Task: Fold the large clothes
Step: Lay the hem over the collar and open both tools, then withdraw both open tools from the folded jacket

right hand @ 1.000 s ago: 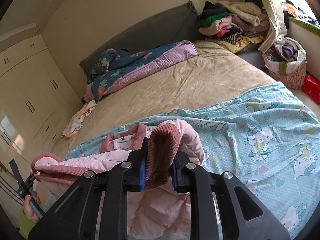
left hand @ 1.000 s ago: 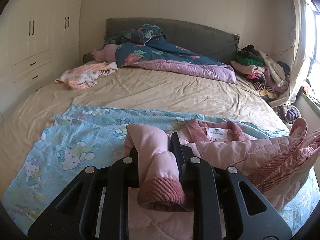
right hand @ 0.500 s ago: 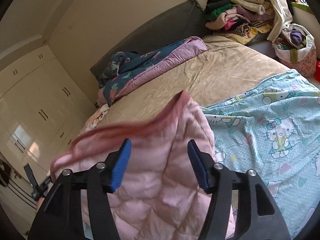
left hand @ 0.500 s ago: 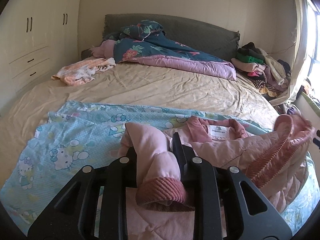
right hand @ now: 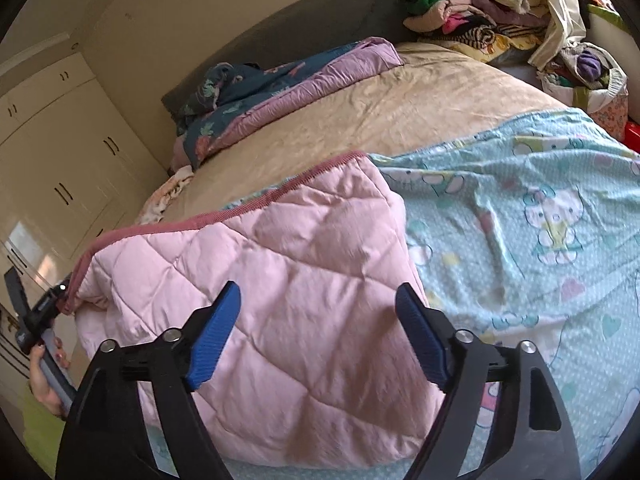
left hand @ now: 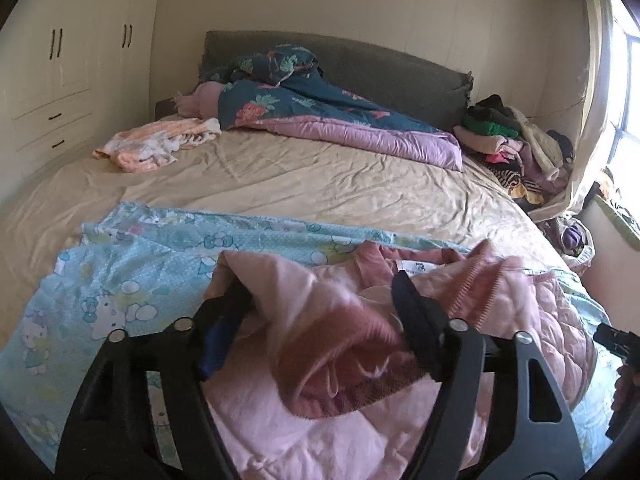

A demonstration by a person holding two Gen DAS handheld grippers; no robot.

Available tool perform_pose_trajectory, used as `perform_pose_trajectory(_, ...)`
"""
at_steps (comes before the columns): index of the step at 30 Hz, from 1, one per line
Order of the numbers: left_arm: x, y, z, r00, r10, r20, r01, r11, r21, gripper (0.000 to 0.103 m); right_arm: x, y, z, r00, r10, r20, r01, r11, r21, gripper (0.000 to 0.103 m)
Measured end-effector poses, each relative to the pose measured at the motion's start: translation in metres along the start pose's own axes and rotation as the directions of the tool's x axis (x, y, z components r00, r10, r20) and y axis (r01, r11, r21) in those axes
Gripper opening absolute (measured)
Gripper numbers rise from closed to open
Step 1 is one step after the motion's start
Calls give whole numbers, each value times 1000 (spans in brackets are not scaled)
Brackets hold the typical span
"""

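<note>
Ahead of the gripper lies a blue cartoon sheet (left hand: 132,280) on a beige bed (left hand: 304,184); farther off, a floral quilt (left hand: 320,112), a clothes pile (left hand: 508,140) right, wardrobes (left hand: 56,80) left.

A pink quilted jacket (right hand: 280,300) with darker ribbed trim is laid folded over on a blue cartoon-print sheet (right hand: 520,220), its collar label exposed.

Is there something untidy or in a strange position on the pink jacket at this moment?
Yes. On the pink quilted jacket, a sleeve with a ribbed cuff lies bunched up between the opening jaws of the left hand-held gripper, not flat. In the right wrist view, the folded side looks smooth.
</note>
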State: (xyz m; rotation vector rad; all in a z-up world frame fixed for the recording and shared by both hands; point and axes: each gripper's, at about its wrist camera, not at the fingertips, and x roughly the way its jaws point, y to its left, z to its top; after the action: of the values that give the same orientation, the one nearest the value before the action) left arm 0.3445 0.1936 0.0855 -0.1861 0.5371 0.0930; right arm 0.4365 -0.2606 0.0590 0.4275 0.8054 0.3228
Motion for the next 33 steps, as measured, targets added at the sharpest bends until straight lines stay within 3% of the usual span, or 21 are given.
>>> perform_pose_trajectory(2,-7,-3,2,999,26,29,-27,999,21,86,-2,-1,-3,1000,-5,7,5,1000,0,84)
perform_pose_trajectory(6,-21,-5,5,997,42,70,-45,998,43,90,-8,0,-8,999,-34,15,35,999,-33,86)
perform_pose_trajectory(12,-26,3,-2,996,69,48,-72,996,61,93,-16,10,-15,995,-99,26,101,987,-127,88)
perform_pose_trajectory(18,-12,28,-39,993,102,-58,-98,993,58,93,-19,15,-26,985,-170,32,173,959,-225,90)
perform_pose_trajectory(24,5,42,-73,983,111,-149,-105,993,45,93,-6,6,-36,981,-196,2,192,956,-224,90)
perform_pose_trajectory(33,29,56,-96,968,61,-243,-67,998,-15,93,18,-3,-34,968,-251,-15,238,934,-266,90)
